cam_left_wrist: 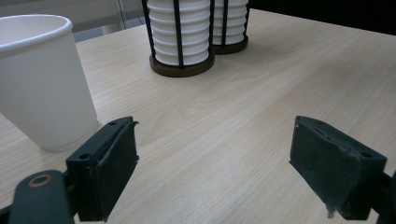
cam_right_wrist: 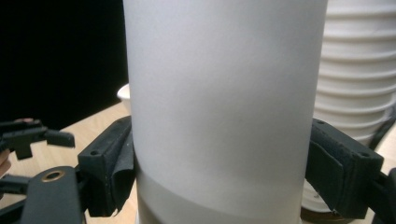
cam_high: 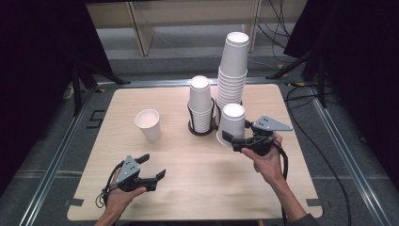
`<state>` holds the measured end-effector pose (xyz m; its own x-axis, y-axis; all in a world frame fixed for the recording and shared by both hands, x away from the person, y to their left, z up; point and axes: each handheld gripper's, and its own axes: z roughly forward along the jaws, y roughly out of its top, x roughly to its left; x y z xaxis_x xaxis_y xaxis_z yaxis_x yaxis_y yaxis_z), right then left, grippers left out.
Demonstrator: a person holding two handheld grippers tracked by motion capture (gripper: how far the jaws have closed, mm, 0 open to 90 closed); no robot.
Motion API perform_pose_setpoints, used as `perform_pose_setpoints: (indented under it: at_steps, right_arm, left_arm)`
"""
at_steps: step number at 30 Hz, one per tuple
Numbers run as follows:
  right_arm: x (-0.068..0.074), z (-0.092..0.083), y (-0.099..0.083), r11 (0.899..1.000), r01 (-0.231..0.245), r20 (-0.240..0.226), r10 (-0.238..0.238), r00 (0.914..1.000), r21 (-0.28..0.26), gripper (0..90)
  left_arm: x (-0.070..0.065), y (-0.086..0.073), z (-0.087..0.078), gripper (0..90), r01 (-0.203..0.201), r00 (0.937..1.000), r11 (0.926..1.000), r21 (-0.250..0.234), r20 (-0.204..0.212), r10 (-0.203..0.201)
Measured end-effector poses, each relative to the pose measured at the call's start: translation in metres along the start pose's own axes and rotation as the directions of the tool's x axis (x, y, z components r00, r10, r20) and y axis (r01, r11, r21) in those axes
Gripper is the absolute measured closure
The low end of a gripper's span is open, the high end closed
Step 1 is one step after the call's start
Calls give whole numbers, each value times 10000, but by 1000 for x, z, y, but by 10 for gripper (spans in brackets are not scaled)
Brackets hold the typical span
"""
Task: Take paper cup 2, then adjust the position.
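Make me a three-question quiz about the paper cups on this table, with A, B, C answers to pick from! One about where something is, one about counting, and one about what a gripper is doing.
1. Where does the upright single cup stand?
A. Left of the holders
B. Inside a holder
C. On the floor

2. How many black wire holders with stacked cups stand on the table?
A. One
B. Two
C. Four

3. What is the right gripper doing?
A. Lying flat on the table
B. Gripping a black cable
C. Clamping an upside-down cup

Answers:
1. A: the high view shows it alone on the wood, left of both holders.
2. B: the left gripper view shows two round bases side by side.
3. C: the right gripper view shows both pads pressed against the cup's white wall, while the left gripper is open with nothing between its jaws.
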<state>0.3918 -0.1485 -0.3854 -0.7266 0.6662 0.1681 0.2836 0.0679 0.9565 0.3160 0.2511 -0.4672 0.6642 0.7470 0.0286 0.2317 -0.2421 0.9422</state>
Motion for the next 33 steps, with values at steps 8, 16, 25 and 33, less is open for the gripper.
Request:
perform_pose_setpoints:
  at_steps: [8, 16, 25, 33]
  right_arm:
    - [12, 17, -17, 9992, -182, -562, 202, 9982, 359, 183]
    - [27, 29, -23, 9984, -130, -1171, 193, 9929, 544, 183]
    - [45, 49, -29, 9966, 107, -2007, 59, 9796, 817, 183]
    - [53, 59, -33, 9960, -84, -2394, 297, 9705, 892, 184]
  left_arm:
    - [1, 0, 0, 145, -5, 10000, 10000, 20, -13, 5]
    - [0, 1, 0, 145, 46, 9997, 9991, -417, 228, -37]
    - [-4, 4, 6, 146, 596, 9952, 9957, -716, 813, -537]
    - [-20, 11, 27, 145, 588, 9849, 9930, -1027, 1684, -409]
